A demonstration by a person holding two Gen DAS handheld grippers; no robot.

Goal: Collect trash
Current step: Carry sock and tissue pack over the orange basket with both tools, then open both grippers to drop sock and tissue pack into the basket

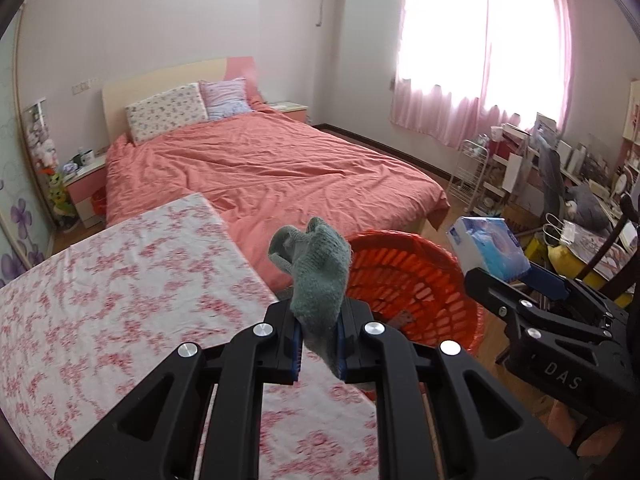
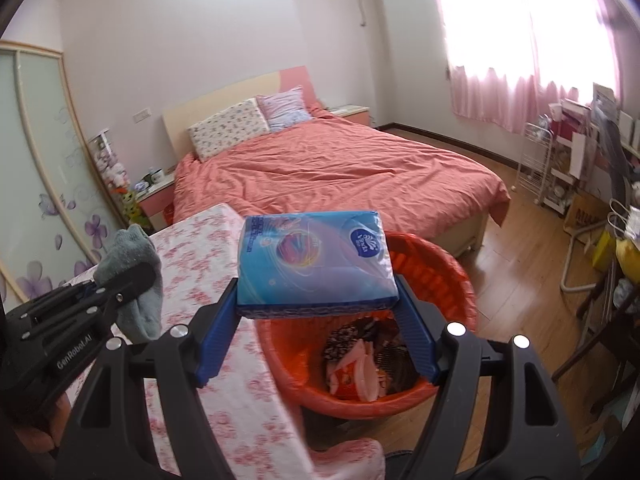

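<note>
The left gripper [image 1: 318,344] pinches a grey sock [image 1: 320,268]; the right gripper [image 2: 316,312] clamps a tissue pack [image 2: 314,256]. Centre both over the orange basket [image 2: 452,276], lower middle, before letting go.

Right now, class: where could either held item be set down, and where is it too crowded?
Free: the floral tabletop, bare from its far edge to the orange basket; the made bed below its pillows; wood floor between bed and basket. Crowded: the desk and shelves under the window, and the basket's bottom, already holding trash.
</note>
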